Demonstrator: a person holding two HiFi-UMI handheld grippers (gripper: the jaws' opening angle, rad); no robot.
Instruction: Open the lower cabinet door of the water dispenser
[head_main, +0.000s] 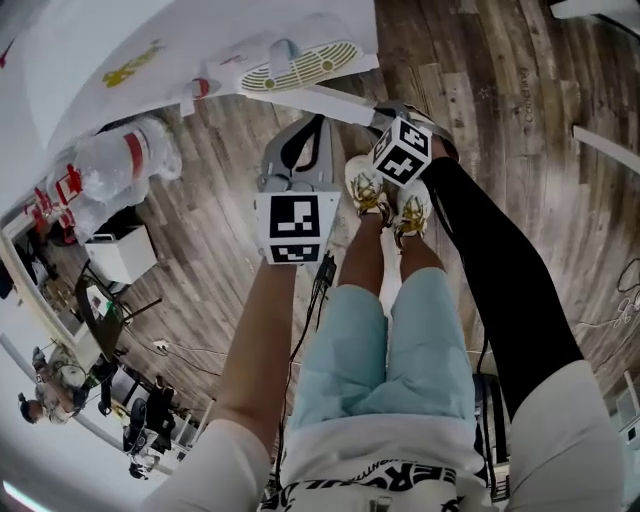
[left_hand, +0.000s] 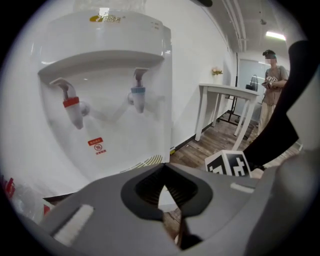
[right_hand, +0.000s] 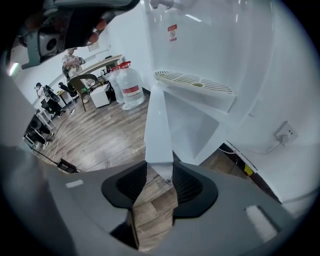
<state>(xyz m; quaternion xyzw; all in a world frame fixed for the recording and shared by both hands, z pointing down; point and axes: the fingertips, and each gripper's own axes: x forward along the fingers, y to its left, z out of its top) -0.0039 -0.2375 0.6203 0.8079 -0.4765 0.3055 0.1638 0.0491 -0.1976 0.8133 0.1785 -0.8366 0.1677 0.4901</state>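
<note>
The white water dispenser (left_hand: 100, 75) has a red tap (left_hand: 71, 105), a blue tap (left_hand: 137, 95) and a slotted drip tray (right_hand: 195, 82). Its lower cabinet door (right_hand: 159, 125) stands swung out, edge-on in the right gripper view and a white strip (head_main: 335, 102) in the head view. My right gripper (right_hand: 160, 167) is shut on the door's lower free edge, which fills the gap between the pads; its marker cube (head_main: 402, 150) shows from above. My left gripper (left_hand: 164, 167) hangs in front of the dispenser, shut and holding nothing, with its cube (head_main: 293, 228) over my legs.
Large water bottles (head_main: 125, 160) and a white box (head_main: 120, 255) stand on the wood floor at the left. A white table (left_hand: 225, 95) and a standing person (left_hand: 272, 85) are to the dispenser's right. A wall socket with a cable (right_hand: 285, 132) sits behind the dispenser. My shoes (head_main: 385, 195) are close to the door.
</note>
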